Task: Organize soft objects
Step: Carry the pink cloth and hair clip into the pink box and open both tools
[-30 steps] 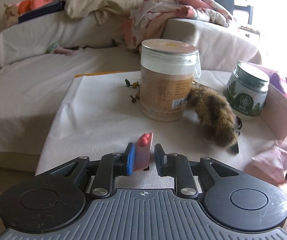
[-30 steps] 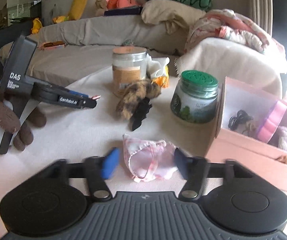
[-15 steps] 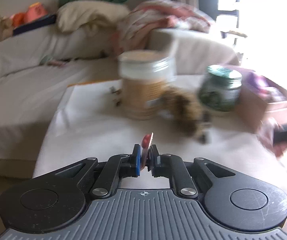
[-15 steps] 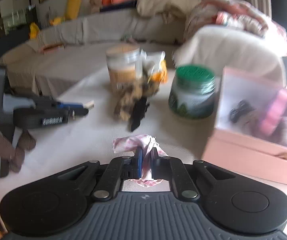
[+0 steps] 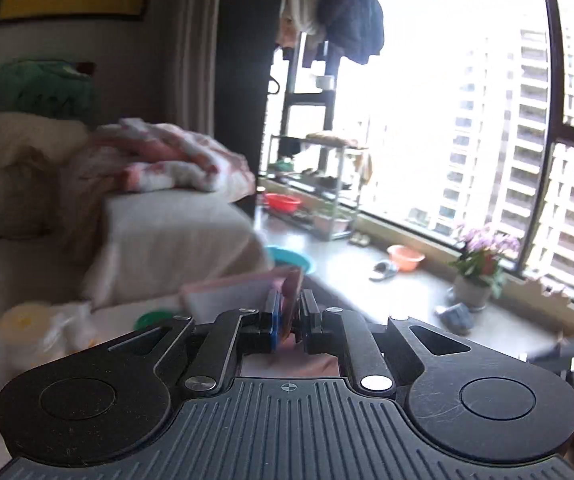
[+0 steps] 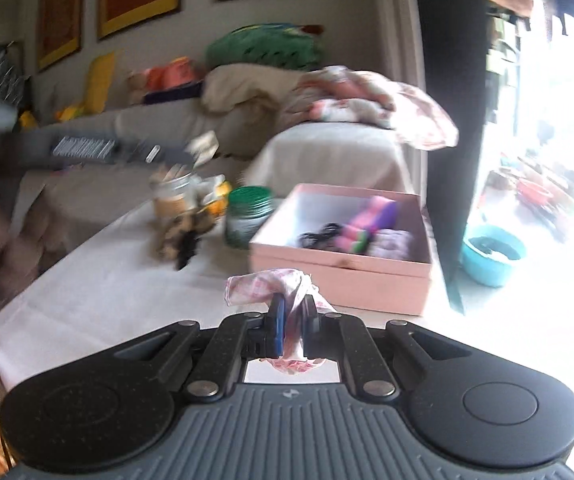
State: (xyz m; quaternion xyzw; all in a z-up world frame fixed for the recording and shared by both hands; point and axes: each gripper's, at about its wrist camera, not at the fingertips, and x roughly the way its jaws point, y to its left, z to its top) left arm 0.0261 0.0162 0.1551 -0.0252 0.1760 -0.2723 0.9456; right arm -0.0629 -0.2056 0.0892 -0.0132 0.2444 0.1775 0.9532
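Your right gripper point(image 6: 291, 322) is clamped on the pink cloth point(image 6: 271, 286), your left gripper point(image 5: 289, 316) on a small pink piece point(image 5: 291, 289); swinging fast, either could slip short of the pink box point(image 6: 339, 268) ahead.

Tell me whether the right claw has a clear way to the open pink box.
Probably yes. The right claw, shut on the pink cloth, has the pink box just ahead with its top open; nothing stands between them.
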